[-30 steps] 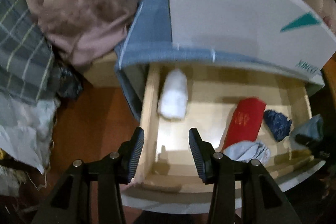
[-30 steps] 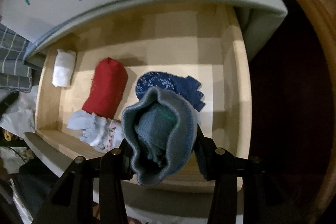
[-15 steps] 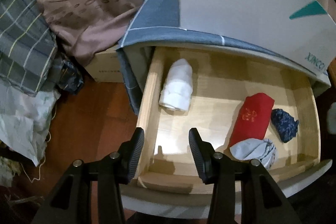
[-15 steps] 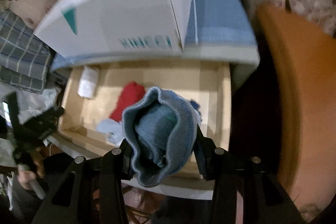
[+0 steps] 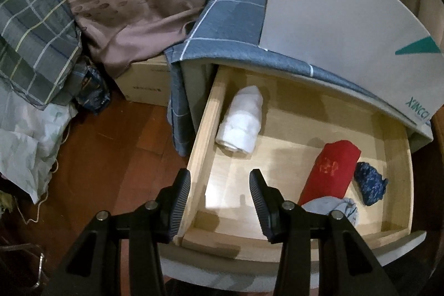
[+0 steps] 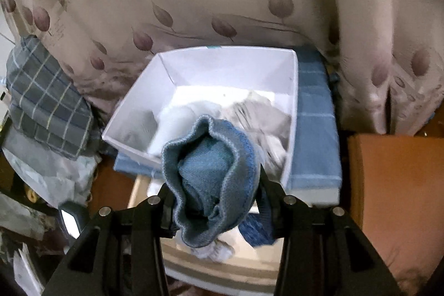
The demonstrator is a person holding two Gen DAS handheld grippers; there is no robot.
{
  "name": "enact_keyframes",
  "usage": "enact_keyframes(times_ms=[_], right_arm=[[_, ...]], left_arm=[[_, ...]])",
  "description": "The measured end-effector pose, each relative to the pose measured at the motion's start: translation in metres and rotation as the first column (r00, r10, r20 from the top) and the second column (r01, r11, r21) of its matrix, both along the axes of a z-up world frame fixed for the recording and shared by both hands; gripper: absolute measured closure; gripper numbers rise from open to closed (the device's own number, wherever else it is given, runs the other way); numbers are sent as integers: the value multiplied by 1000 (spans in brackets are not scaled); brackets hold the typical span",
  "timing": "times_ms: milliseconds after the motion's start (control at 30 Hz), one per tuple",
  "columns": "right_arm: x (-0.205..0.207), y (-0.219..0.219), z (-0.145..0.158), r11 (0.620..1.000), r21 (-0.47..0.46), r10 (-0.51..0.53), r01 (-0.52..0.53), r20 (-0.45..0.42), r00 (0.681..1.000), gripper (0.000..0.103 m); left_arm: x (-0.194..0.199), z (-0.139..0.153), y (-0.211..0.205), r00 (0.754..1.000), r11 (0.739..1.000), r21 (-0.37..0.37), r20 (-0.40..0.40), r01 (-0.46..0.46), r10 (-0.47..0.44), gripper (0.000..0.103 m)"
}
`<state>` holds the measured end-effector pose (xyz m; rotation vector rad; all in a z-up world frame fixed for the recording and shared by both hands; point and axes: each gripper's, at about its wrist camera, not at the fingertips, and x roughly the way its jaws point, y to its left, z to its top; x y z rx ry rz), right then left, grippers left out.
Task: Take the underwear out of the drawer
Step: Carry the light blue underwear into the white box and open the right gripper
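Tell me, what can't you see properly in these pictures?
- Right wrist view: most of the drawer is hidden behind the blue rolled underwear in the right gripper.
- Right wrist view: clothes in the white box are blurred.
- Left wrist view: the pale bundle is partly behind the left gripper.

We're counting 4 rolled underwear pcs lying in the drawer (image 5: 394, 162): 1 white roll (image 5: 241, 121), 1 red roll (image 5: 330, 168), 1 dark blue patterned bundle (image 5: 370, 183), 1 pale grey-white bundle (image 5: 330, 205). We're counting 1 more, a blue-grey roll (image 6: 211, 179), sitting betw. the right gripper (image 6: 216, 204) fingers, so 5 pcs total. We're seeing 2 grippers: that one plus the left gripper (image 5: 219, 196), w/ 2 fingers each. We're counting 1 drawer, 1 white box (image 6: 291, 107) w/ several pale cloth items inside, no. unclear due to blur. We're also seeing 1 cardboard carton (image 5: 147, 85) on the floor and 1 checked grey cloth (image 5: 33, 40).
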<state>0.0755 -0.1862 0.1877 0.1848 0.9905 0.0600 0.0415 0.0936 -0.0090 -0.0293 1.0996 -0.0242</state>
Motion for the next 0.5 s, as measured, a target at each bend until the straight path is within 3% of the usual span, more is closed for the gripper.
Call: enact_keyframes(times_ms=[267, 500], right_arm=[[61, 29, -31, 1000, -11, 6, -7, -80, 997, 61], [82, 38, -70, 1000, -20, 5, -8, -158, 987, 59]], left_arm=[[2, 0, 13, 999, 998, -49, -6, -45, 45, 58], [2, 0, 15, 998, 996, -67, -10, -57, 56, 58]])
